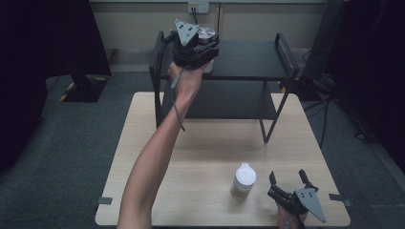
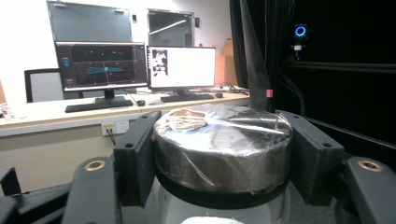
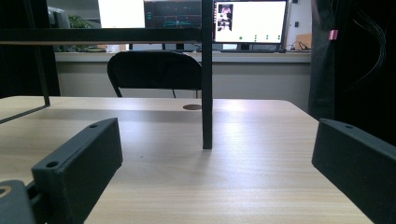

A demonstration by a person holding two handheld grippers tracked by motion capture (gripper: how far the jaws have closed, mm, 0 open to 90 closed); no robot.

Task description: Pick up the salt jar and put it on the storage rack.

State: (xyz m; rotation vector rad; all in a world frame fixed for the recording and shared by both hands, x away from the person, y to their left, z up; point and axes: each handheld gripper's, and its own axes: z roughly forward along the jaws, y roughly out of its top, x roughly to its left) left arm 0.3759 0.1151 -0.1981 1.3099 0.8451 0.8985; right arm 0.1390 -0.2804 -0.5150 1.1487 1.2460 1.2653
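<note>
A clear jar with a silver lid (image 2: 223,140), wrapped in plastic film, sits between the jaws of my left gripper (image 2: 223,156), which press on both sides of the lid. From above, that left gripper (image 1: 203,44) is held up at the top shelf of a black rack (image 1: 248,59), with the silver lid (image 1: 207,34) showing beside it. My right gripper (image 1: 287,175) rests low at the table's front right, open, with nothing between its jaws. In its own view the right gripper (image 3: 219,154) faces bare tabletop and a rack leg (image 3: 207,93).
A jar with a white lid (image 1: 244,180) stands on the wooden table (image 1: 210,143), just left of the right gripper. The two-tier black rack takes up the table's far half. A black chair (image 3: 154,70) and monitors lie beyond the table.
</note>
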